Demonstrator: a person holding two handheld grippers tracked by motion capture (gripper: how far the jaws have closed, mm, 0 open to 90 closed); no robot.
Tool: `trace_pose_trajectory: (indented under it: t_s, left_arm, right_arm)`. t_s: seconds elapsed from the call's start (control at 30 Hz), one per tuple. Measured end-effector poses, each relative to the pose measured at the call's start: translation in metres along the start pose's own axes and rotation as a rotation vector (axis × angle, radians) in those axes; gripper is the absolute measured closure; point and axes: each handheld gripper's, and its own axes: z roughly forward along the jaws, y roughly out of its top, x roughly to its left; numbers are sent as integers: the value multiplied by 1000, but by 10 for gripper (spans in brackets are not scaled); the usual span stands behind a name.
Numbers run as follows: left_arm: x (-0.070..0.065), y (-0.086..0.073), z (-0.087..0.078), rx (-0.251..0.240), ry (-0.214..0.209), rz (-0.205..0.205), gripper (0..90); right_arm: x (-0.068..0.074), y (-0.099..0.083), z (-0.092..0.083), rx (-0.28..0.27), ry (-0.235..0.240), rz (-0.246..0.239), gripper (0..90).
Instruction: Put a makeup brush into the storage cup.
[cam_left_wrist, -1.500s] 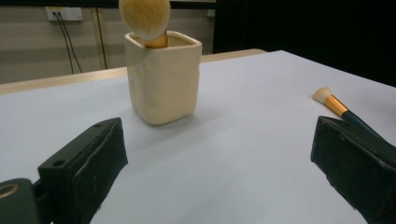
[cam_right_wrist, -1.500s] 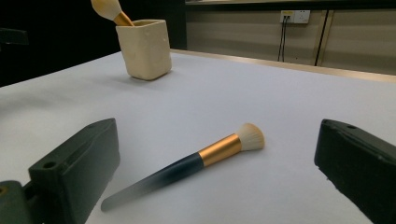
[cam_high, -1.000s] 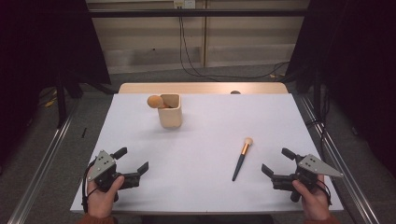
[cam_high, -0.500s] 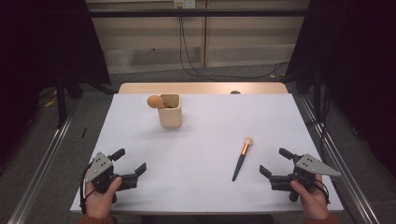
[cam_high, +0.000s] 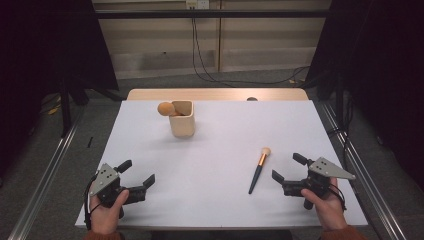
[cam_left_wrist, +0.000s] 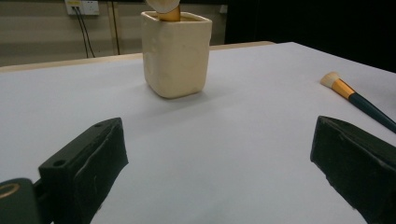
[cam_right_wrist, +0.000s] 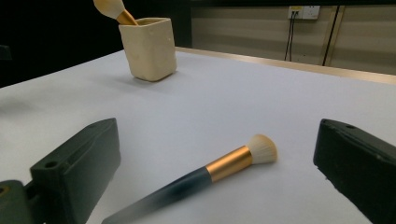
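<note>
The loose makeup brush (cam_right_wrist: 201, 179) has a glossy dark handle, a shiny gold metal band and soft pale bristles. The cream cup (cam_left_wrist: 175, 53) looks matt and slightly dimpled (possibly ceramic). The table (cam_high: 225, 150) is smooth, matt white, its far edge wood.

In the left gripper view, the top edge cuts off the head of the upright brush (cam_left_wrist: 164, 6) standing in the cup (cam_left_wrist: 175, 53); its handle is hidden inside the cup. The right edge cuts off the handle of the loose brush (cam_left_wrist: 357, 100).

In the right gripper view, the loose brush (cam_right_wrist: 219, 170) blurs toward its dark handle, whose end leaves the frame at the bottom edge. The upright brush head (cam_right_wrist: 110, 8) is clipped by the top edge.

In the high view, the dark object (cam_high: 252, 99) at the far rim of the bench (cam_high: 225, 150) is too small to identify. Both forearms are cut off by the bottom edge.
</note>
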Motion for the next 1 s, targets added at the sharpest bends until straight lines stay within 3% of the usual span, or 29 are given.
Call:
trace_pose_trajectory:
  t_s: [0.3,0.57,1.0]
  left_arm:
    - [-3,0,1,-1,-9,3,35]
    - [0,0,0,-1,-5,6,35]
    - [-1,1,1,-3,-15,4,35]
  right_arm:
    - [-1,10,17,29,19,10,6]
    - [-7,26,31,37,-8,0,9]
    - [-13,45,56,152,-24,-13,15]
